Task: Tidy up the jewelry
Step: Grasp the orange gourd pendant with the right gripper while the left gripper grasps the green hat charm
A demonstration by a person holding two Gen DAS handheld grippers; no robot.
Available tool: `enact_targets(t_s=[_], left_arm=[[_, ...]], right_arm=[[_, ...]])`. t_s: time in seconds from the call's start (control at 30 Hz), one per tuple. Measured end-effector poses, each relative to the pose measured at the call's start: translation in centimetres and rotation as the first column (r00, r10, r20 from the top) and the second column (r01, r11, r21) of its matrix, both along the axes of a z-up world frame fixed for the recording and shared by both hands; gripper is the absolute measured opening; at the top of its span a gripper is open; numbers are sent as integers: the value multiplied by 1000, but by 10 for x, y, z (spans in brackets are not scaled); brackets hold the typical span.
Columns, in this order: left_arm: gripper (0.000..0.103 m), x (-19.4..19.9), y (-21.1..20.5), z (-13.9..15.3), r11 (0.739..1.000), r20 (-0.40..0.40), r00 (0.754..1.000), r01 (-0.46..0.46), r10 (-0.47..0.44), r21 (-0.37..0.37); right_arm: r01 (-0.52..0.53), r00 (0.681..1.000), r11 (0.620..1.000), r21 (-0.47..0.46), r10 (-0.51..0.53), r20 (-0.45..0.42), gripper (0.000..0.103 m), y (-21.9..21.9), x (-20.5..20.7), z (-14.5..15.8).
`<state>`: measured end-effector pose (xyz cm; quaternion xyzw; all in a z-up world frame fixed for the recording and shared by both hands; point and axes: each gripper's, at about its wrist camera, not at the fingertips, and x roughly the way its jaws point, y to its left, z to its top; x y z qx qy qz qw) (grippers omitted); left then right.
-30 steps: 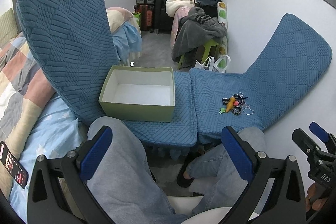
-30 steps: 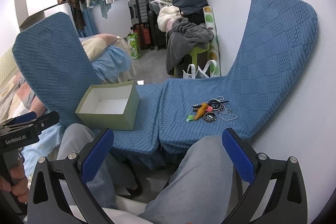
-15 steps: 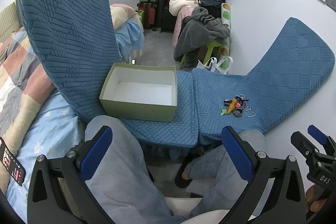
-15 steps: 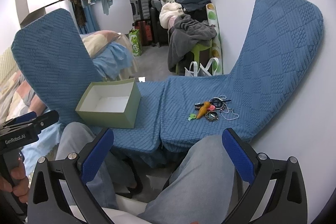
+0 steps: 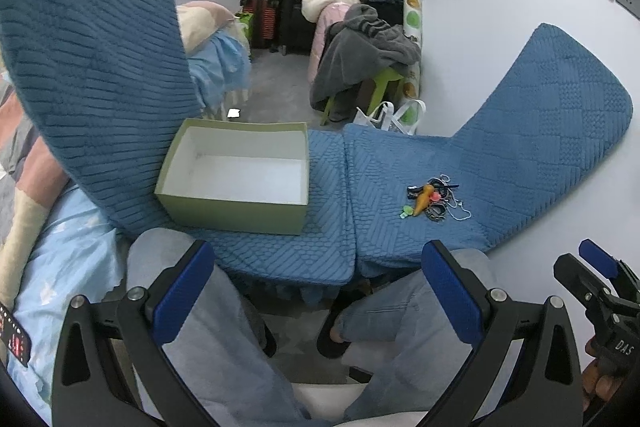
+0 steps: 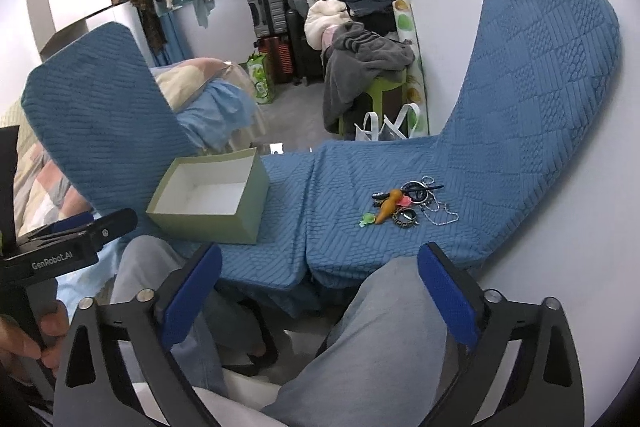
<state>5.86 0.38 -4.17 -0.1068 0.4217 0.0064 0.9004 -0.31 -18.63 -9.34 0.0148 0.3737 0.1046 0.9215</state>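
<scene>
The jewelry (image 6: pixel 404 205), a small tangled heap on the blue cushion (image 6: pixel 344 187) well right of the empty box (image 6: pixel 208 203), looks light and snag-prone, best pinched by the carrot charm (image 6: pixel 387 209), while both grippers (image 5: pixel 318 287) (image 6: pixel 320 291) hover with fingers apart, empty.

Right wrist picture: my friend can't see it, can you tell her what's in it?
A small pile of jewelry lies on a blue quilted cushion, with an empty green box to its left. The open right gripper hangs above the person's knees, holding nothing.
</scene>
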Motion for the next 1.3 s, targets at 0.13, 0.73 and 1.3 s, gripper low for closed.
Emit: enact_targets(t_s=[0.13,0.73,1.3], left_arm=[[103,13,-11,-4,999,-10,999,32,-32,0],[93,105,-80,-63,966,-51,965,255,-257,-49],[65,205,-138,-182,912,-201,893,376,-404,-162]], right_arm=[[28,999,1000,9,-28,-20,83,-12,9,-6],[187,982,979,85,-185,-33,82,-73,78,-54],[182,932,961,210,-100,-348,28,-107,207,-168]])
